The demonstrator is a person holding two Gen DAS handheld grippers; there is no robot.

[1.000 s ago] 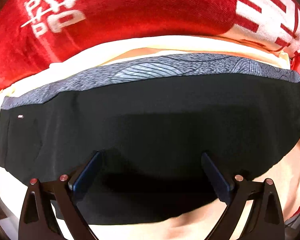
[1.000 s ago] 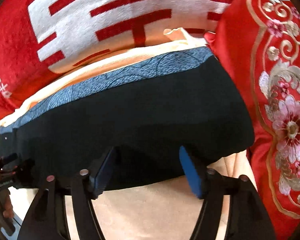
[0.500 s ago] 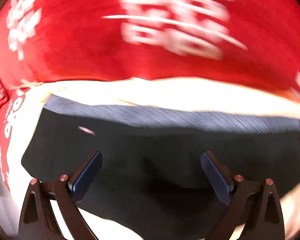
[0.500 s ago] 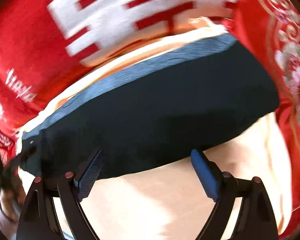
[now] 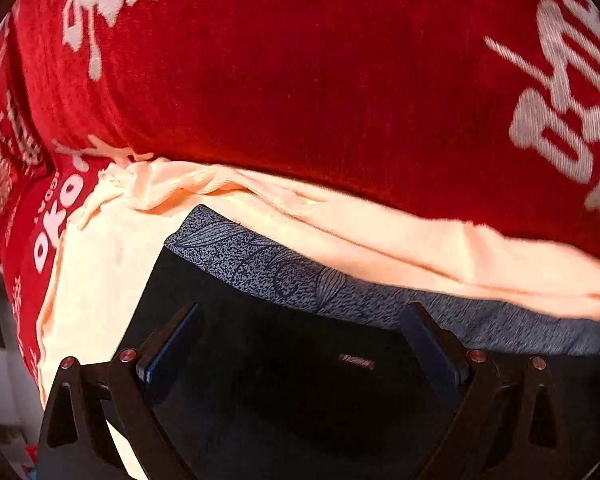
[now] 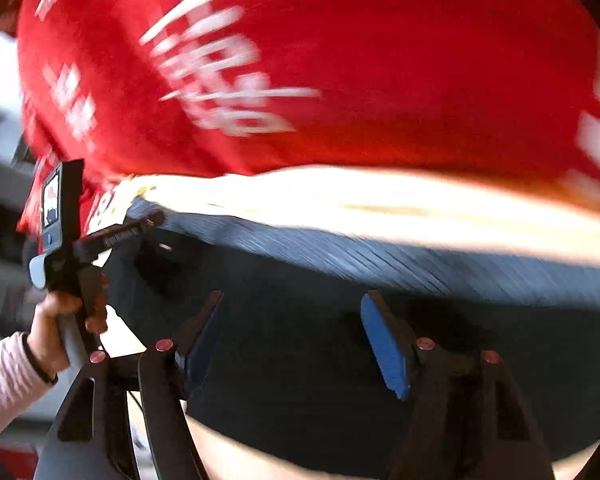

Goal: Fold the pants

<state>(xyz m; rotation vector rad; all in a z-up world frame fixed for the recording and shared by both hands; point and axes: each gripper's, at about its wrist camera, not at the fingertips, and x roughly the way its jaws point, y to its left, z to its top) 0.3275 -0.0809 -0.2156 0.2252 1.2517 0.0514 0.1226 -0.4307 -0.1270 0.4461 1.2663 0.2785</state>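
Left tool (image 5: pixel 300 344): fingers spread wide, released, nothing between them; it hovers low over the black pants, its blue pads (image 5: pixel 168 352) framing the dark cloth just short of the waistband.
Right tool (image 6: pixel 292 336): fingers likewise apart, released; blue pads (image 6: pixel 384 348) over the black cloth. This view is motion-blurred, so whether the pads touch the cloth cannot be told.
Pants (image 5: pixel 284 392): black, lying flat on the cream sheet, with a small reddish label (image 5: pixel 355 361) between the left tool's fingers.
Waistband (image 5: pixel 260 264): grey-blue with a fine line pattern, along the far edge of the pants; its left corner lies just beyond the left tool's left finger.
Cream sheet (image 5: pixel 100 264): spread under the pants, showing to the left of them and in a band beyond the waistband, rumpled at its far left corner.
Red blanket (image 5: pixel 300 80): plush, with white characters, just beyond the cream sheet and filling the far part of both views.
Left hand (image 6: pixel 56 320): seen from the right wrist, at the left of the pants, gripping the left tool's handle; a pale sleeve (image 6: pixel 4 380) covers the wrist.
Containers: none visible in either view.
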